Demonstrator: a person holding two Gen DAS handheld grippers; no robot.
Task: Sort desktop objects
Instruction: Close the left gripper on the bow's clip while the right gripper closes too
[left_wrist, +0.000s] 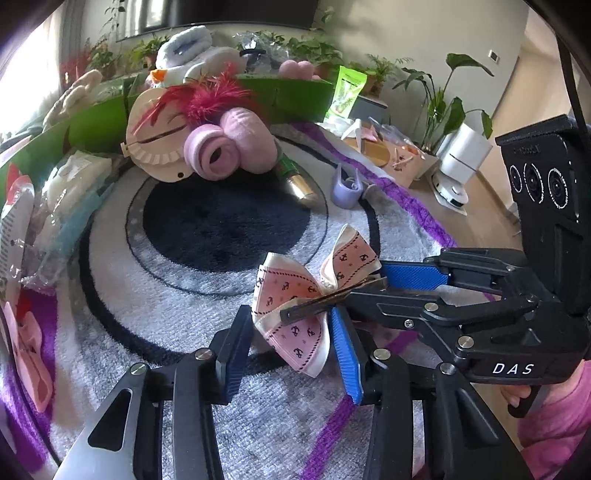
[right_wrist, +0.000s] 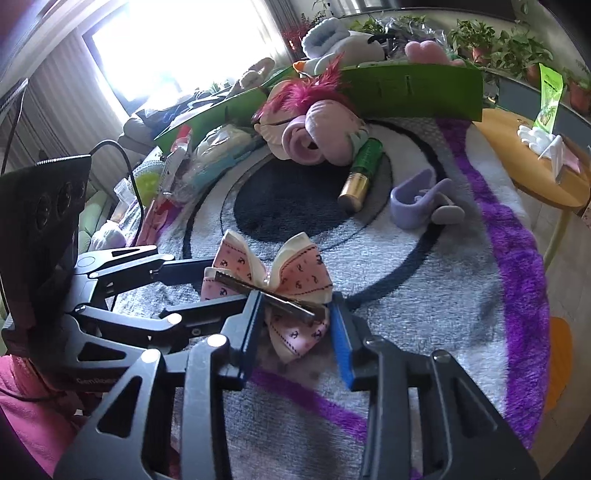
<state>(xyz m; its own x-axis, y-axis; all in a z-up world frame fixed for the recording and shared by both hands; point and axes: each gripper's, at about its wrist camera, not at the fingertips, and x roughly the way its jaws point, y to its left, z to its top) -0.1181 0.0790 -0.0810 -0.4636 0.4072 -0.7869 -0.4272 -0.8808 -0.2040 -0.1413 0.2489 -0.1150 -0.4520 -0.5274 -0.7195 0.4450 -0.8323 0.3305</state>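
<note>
- Green bins (left_wrist: 288, 96) at 12 o'clock already hold plush toys; much sorting remains.
- Rolled pink socks (left_wrist: 229, 147), gold-capped tube (left_wrist: 301, 184), lilac holder (left_wrist: 347, 188) lie unsorted at 12.
- Bow clip (left_wrist: 295, 306) at centre, between both tongs: right gripper (left_wrist: 365, 284) seemingly pinches its metal bar, left gripper (left_wrist: 291, 350) wide around it.

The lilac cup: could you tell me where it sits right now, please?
In both views the lilac cup lies on the rug beyond the bow, just right of the green-and-gold tube near the purple stripe.
</note>
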